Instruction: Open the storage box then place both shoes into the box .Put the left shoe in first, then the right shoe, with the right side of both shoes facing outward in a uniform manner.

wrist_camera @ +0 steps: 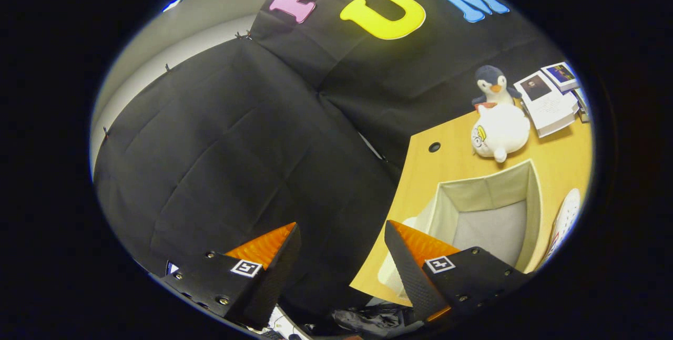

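Note:
The fabric storage box (486, 208) stands open on the wooden table (452, 164), its grey inside bare as far as I can see. A white shoe (565, 222) lies just right of the box, partly cut off. My gripper (342, 235) is open, tilted, with nothing between its fingers. It hangs off the table's left edge, facing the black cloth wall. The right finger (420, 261) overlaps the box's near left corner, where something white peeks out beside the box.
Two plush toys sit beyond the box: a white one (499, 131) and a penguin (490, 85) behind it. Booklets (549, 101) lie at the table's far right. A small cable hole (434, 146) marks the tabletop. Dark clutter (368, 321) lies below the table edge.

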`<state>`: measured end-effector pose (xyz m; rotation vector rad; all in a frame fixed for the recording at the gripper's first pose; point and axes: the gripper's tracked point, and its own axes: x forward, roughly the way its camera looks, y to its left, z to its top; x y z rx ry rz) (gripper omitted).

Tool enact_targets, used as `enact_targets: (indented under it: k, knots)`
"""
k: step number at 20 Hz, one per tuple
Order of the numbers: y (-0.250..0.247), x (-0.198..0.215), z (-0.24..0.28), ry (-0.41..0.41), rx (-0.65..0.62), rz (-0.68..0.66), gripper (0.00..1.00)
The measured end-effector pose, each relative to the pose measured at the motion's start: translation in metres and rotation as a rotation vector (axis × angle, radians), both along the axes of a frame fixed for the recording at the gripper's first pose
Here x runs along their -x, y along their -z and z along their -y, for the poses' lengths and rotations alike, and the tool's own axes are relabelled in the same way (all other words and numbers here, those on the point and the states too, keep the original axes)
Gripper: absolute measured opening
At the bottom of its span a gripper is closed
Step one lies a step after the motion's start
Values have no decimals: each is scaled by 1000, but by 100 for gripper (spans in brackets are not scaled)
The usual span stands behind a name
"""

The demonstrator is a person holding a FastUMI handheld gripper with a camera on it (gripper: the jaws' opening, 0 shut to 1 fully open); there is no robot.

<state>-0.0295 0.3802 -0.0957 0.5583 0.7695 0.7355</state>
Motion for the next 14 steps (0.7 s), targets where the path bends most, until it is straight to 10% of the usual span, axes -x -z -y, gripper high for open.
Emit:
enact_targets:
  k: [14]
  knots:
    - [27,-28,197,209,278,131,97]
